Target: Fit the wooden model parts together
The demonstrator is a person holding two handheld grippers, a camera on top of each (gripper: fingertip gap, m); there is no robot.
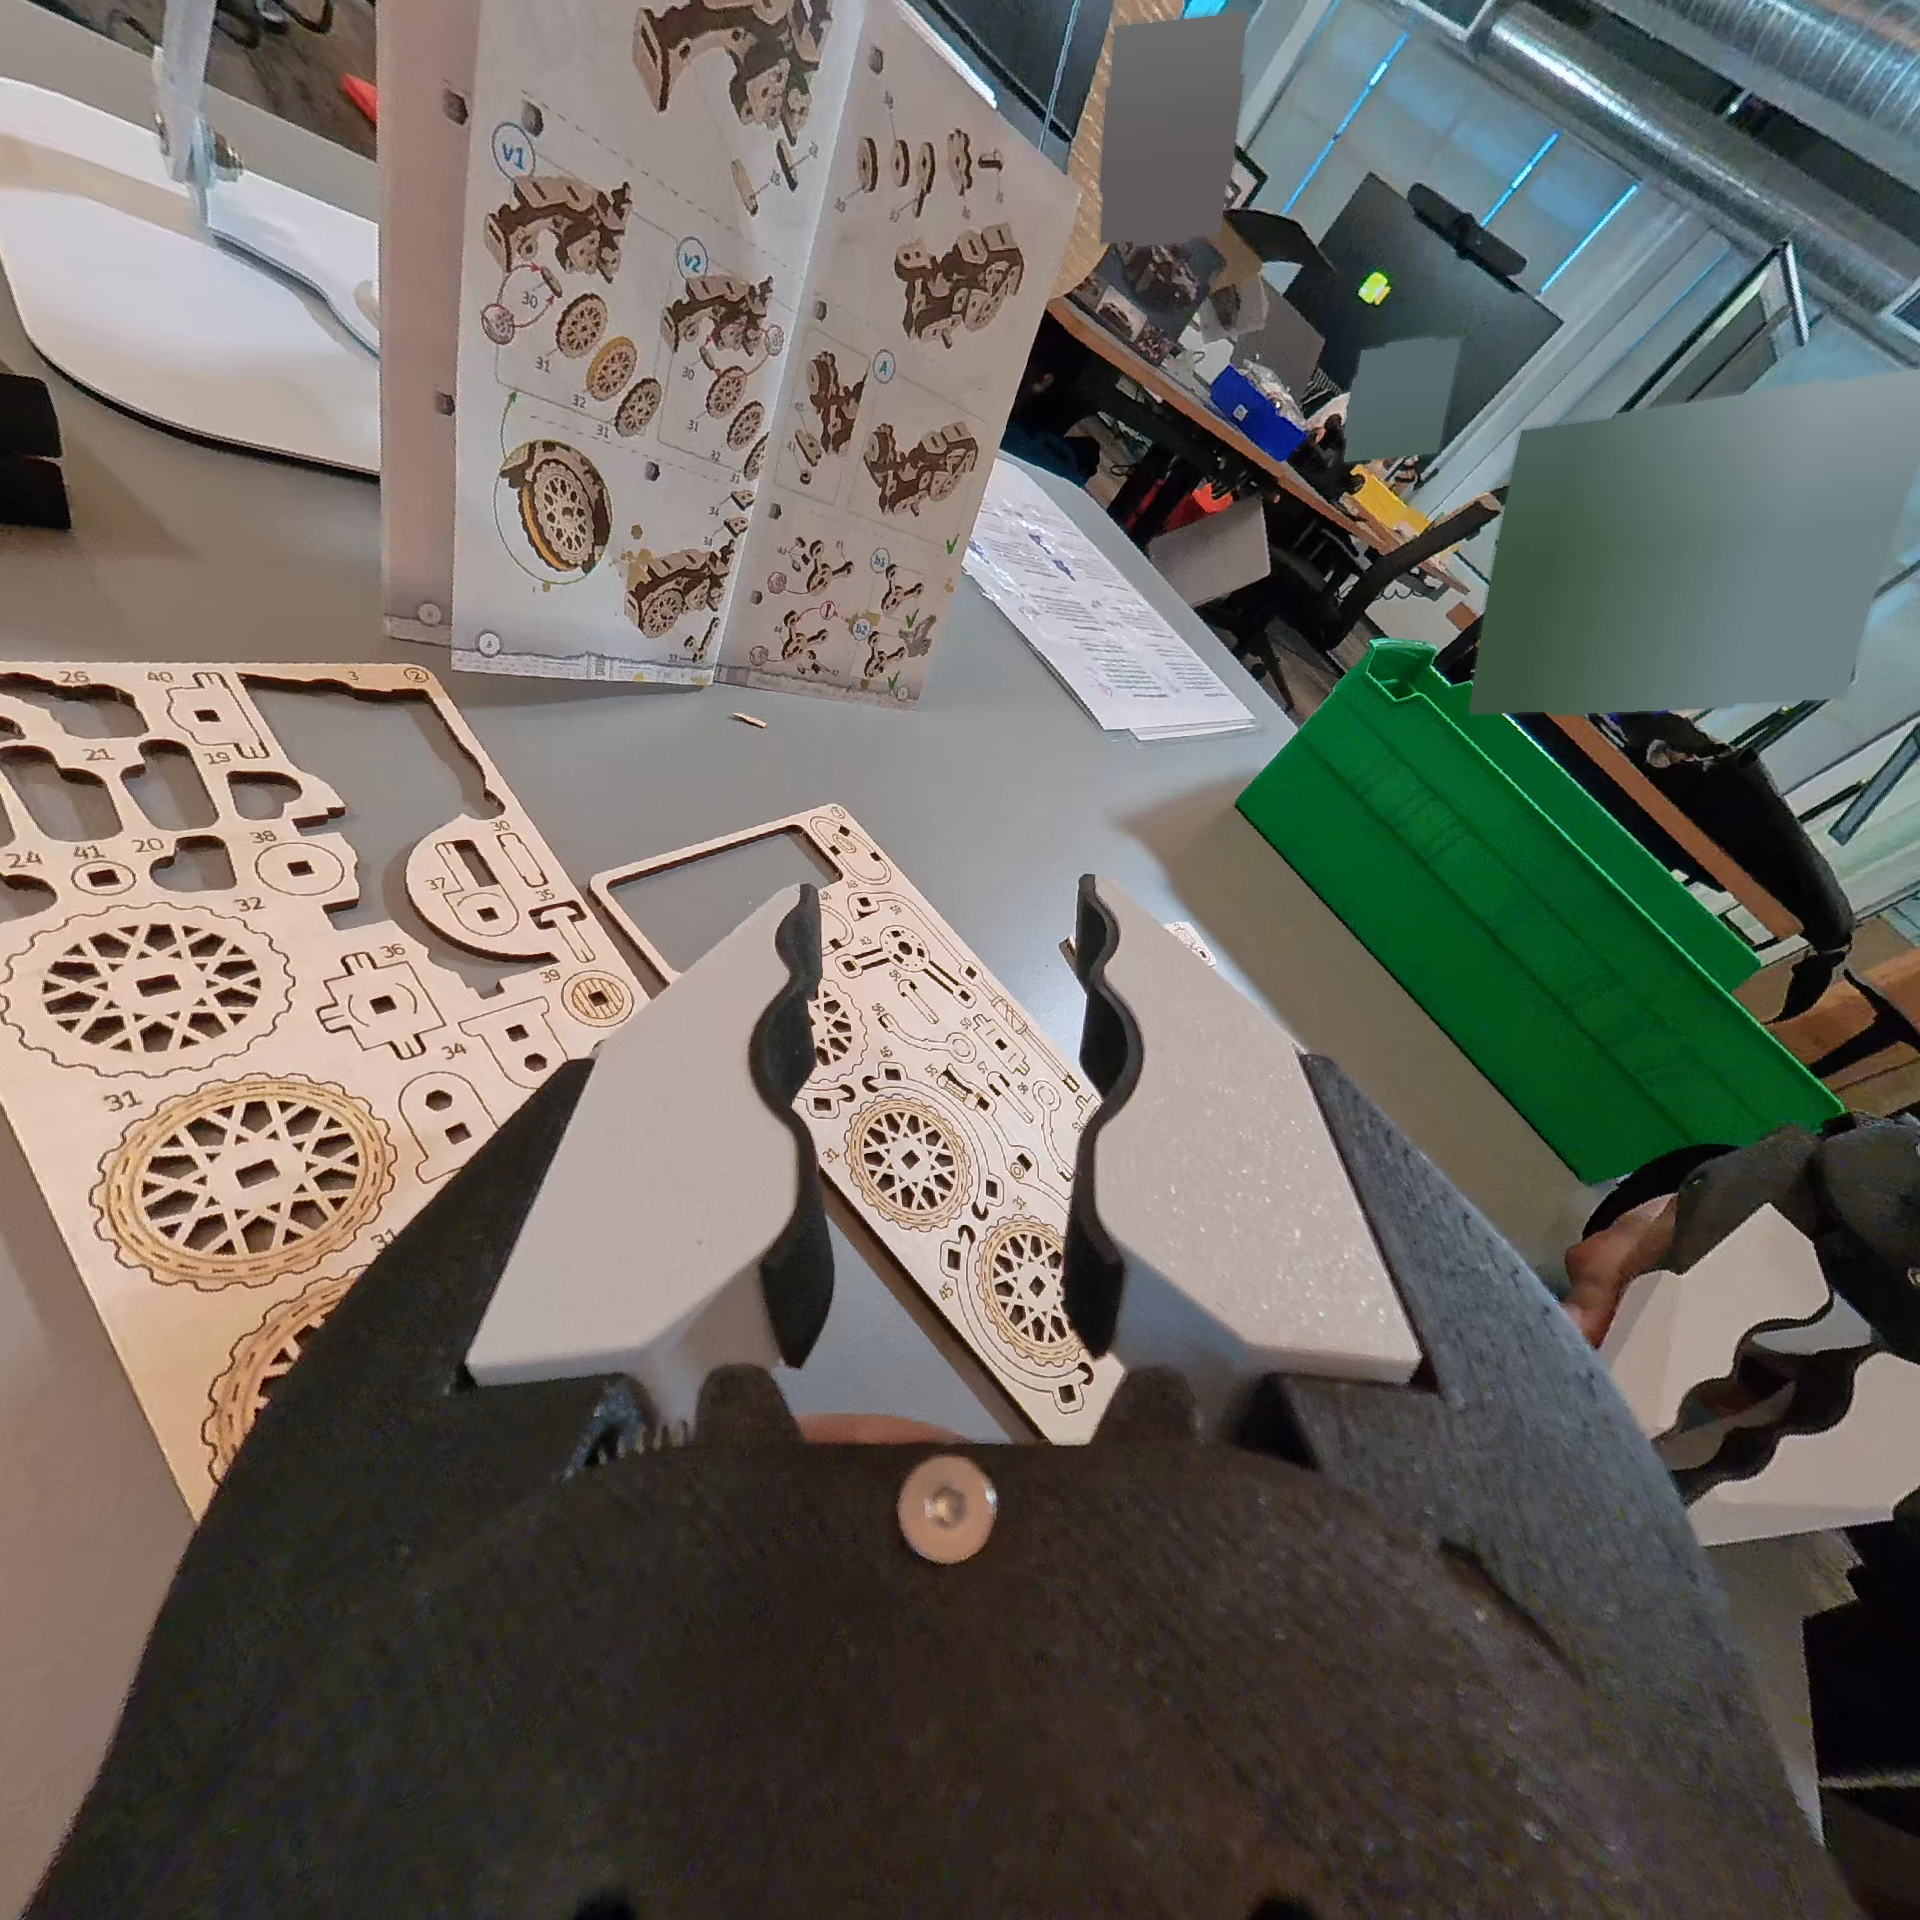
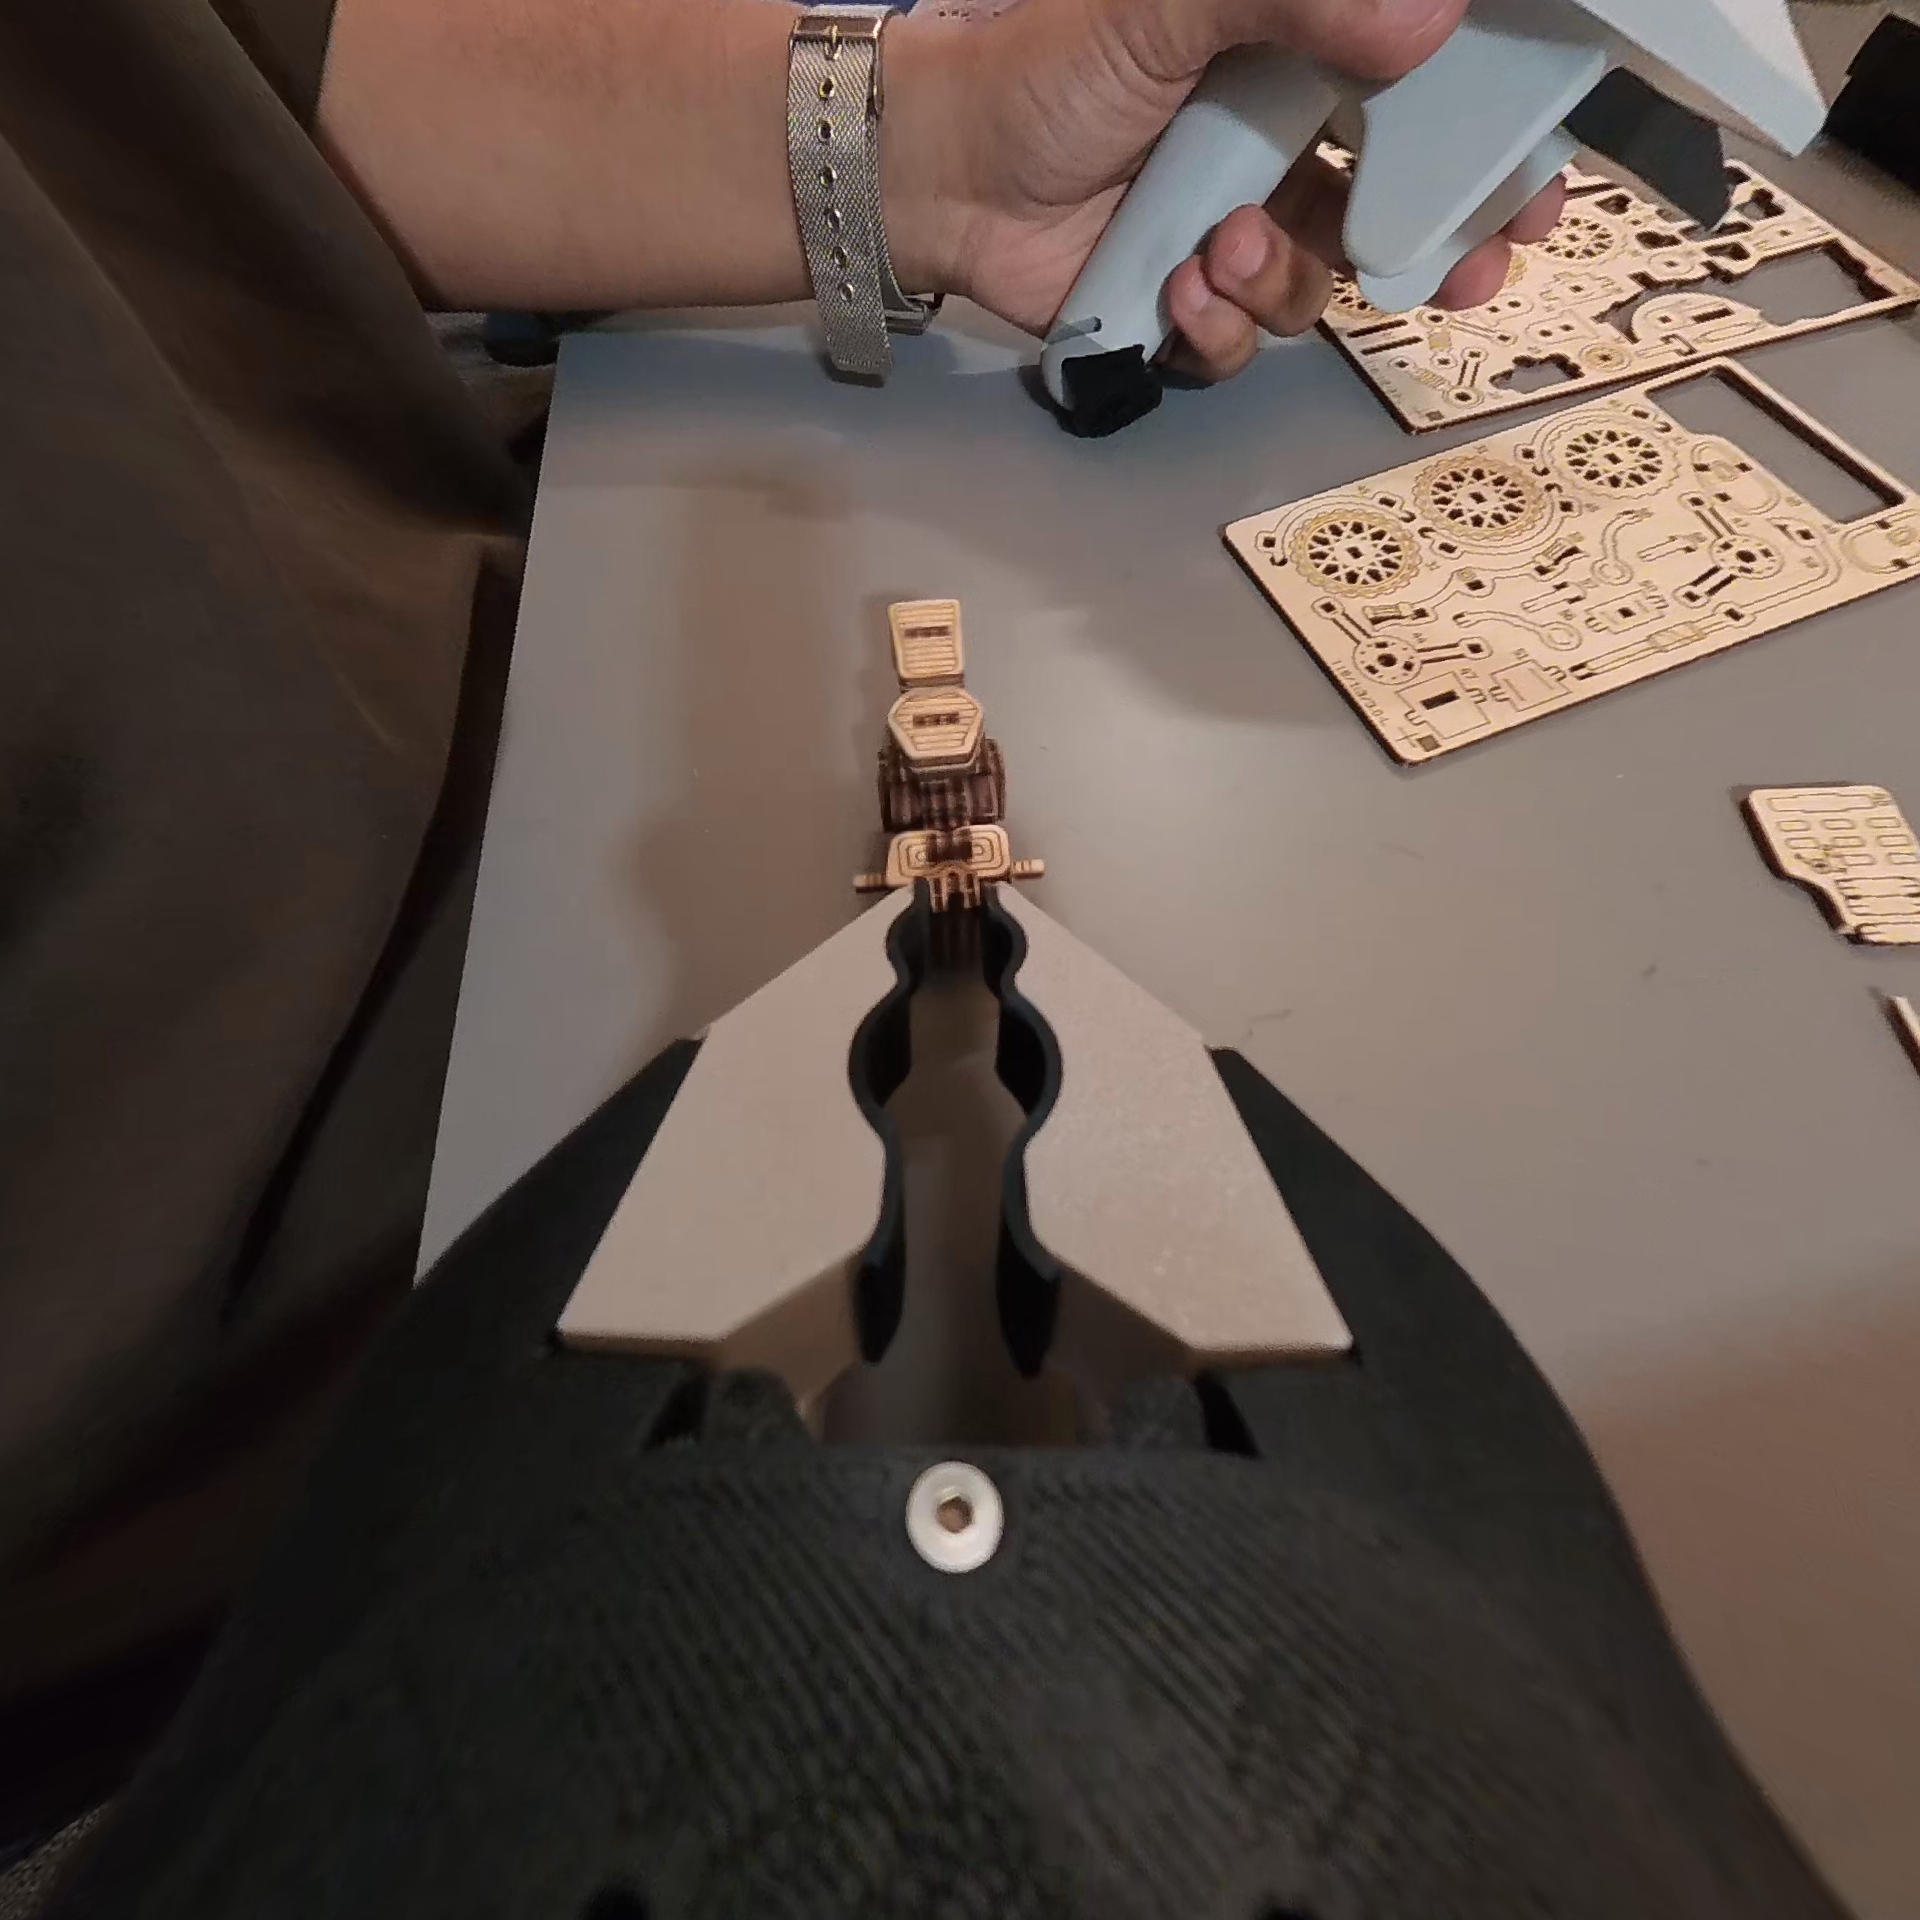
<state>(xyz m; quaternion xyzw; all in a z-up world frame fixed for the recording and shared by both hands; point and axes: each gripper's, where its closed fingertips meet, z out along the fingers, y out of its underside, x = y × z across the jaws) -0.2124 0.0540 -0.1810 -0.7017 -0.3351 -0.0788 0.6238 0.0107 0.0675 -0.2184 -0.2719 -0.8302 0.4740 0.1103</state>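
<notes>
Sheet, large: laser-cut wooden parts sheet point(image 1: 208, 935) lies flat on the grey table point(image 1: 987, 748), far left; several cut-outs are empty, spoked wheels remain in it.
Booklet: folded instruction booklet point(image 1: 707, 343) stands upright behind the sheets.
Sheet, small: second wooden parts sheet point(image 1: 935, 1091) lies just right of the large one, under the left gripper.
Left gripper point(image 1: 945, 914): released, jaws well apart, nothing between them, above the small sheet.
Bin: green plastic bin point(image 1: 1507, 914) sits at the table's right edge.
Right gripper point(image 2: 956, 914): clenched on the partly assembled wooden model point(image 2: 945, 769), gripping its near end at the fingertips; the model extends forward above the table.
Loose part: slotted wooden panel point(image 2: 1839, 873) lies on the table, right of the model.
</notes>
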